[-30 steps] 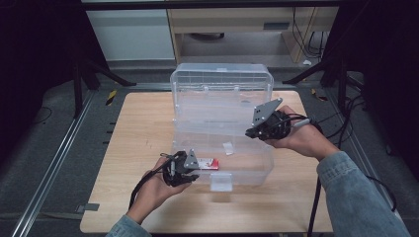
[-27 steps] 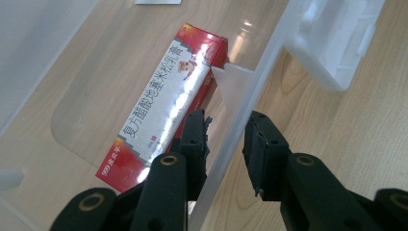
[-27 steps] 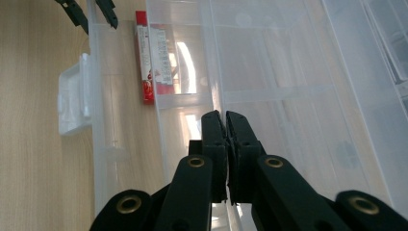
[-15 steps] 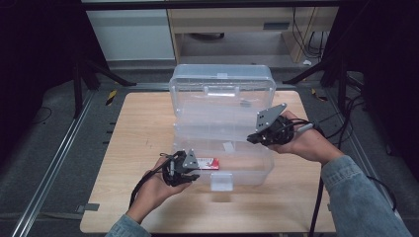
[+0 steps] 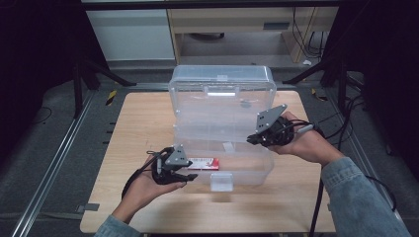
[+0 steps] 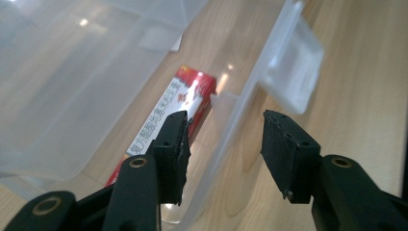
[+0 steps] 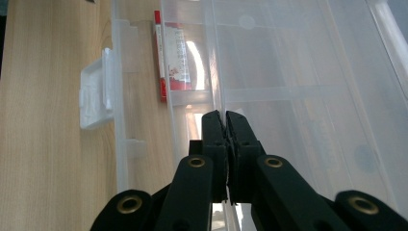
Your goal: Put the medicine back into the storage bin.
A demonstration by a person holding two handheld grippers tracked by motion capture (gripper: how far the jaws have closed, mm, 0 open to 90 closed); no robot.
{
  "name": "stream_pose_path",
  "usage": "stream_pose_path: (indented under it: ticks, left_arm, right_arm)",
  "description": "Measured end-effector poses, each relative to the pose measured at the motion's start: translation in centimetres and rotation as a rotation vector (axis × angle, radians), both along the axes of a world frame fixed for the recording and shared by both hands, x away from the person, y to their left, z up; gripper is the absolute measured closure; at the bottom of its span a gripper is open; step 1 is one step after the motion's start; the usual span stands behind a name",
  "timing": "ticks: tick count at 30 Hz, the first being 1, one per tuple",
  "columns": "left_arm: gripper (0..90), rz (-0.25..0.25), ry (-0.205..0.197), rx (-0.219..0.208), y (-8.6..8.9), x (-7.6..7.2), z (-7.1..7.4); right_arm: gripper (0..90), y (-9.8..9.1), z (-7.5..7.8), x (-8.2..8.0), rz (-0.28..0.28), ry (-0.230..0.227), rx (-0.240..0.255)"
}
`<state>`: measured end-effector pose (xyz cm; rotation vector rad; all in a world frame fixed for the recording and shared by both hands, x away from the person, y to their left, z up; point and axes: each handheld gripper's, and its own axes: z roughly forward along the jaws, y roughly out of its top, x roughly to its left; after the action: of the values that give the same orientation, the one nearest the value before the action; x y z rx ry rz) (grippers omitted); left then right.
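Left gripper (image 5: pixel 190 176) at front wall of clear box (image 5: pixel 222 94), jaws just opening, half apart, straddling wall, pads off it. Red packet (image 6: pixel 169 113) flat inside box bottom, front-left, beside left jaw. Right gripper (image 7: pixel 226 118) clamped narrow on inner tray edge (image 7: pixel 217 72). Box open on wooden surface (image 5: pixel 133 128).

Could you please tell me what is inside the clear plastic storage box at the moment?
A red and white carton lies flat in the front compartment of the clear plastic box, behind its front wall. The other compartments look empty through the plastic, though the lift-out tray blurs what lies beneath.
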<state>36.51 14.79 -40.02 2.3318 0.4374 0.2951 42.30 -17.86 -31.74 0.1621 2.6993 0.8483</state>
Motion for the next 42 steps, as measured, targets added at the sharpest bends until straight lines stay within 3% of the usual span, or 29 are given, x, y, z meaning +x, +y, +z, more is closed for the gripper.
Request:
stream_pose_path:
  ticks: [4, 5, 6, 7, 9, 11, 17, 24, 33, 42]
  left_arm:
    - [49.3, 0.046, -0.009, -0.137, 1.5, -0.8, 1.9]
    - [50.9, 0.046, -0.009, -0.137, 1.5, -0.8, 1.9]
    - [51.1, 0.053, 0.003, -0.201, 2.2, -1.0, 2.7]
    - [51.1, 0.053, 0.003, -0.201, 2.2, -1.0, 2.7]
    - [50.9, 0.072, 0.004, -0.261, 3.2, -1.2, 3.8]
    - [51.7, 0.091, -0.005, -0.288, 3.9, -1.1, 4.4]
    - [52.1, 0.144, -0.010, -0.303, 5.3, 0.0, 5.2]
    - [54.0, 0.190, 0.015, -0.372, 6.5, 1.1, 5.2]
    - [56.5, 0.230, 0.003, -0.373, 6.9, 2.5, 5.9]
    - [58.8, 0.262, 0.014, -0.381, 6.8, 5.2, 6.6]
  right_arm:
    - [88.2, 0.0, -0.1, -0.1, 0.004, 0.002, 0.006]
    - [88.2, 0.0, -0.1, -0.1, 0.004, 0.002, 0.006]
    - [88.2, -0.1, -0.1, -0.1, 0.007, 0.003, 0.004]
    - [88.2, -0.1, -0.1, -0.1, 0.007, 0.003, 0.004]
    - [88.2, -0.1, -0.2, -0.2, 0.005, 0.006, 0.010]
    - [88.3, -0.2, -0.3, -0.3, 0.005, 0.010, 0.015]
    - [88.2, -0.3, -0.5, -0.5, 0.005, 0.013, 0.024]
    - [88.3, -0.3, -0.6, -0.7, 0.009, 0.018, 0.020]
    - [88.3, -0.4, -1.0, -1.0, 0.013, 0.027, 0.028]
    - [87.4, -0.5, -1.2, -1.2, 0.012, 0.036, 0.036]
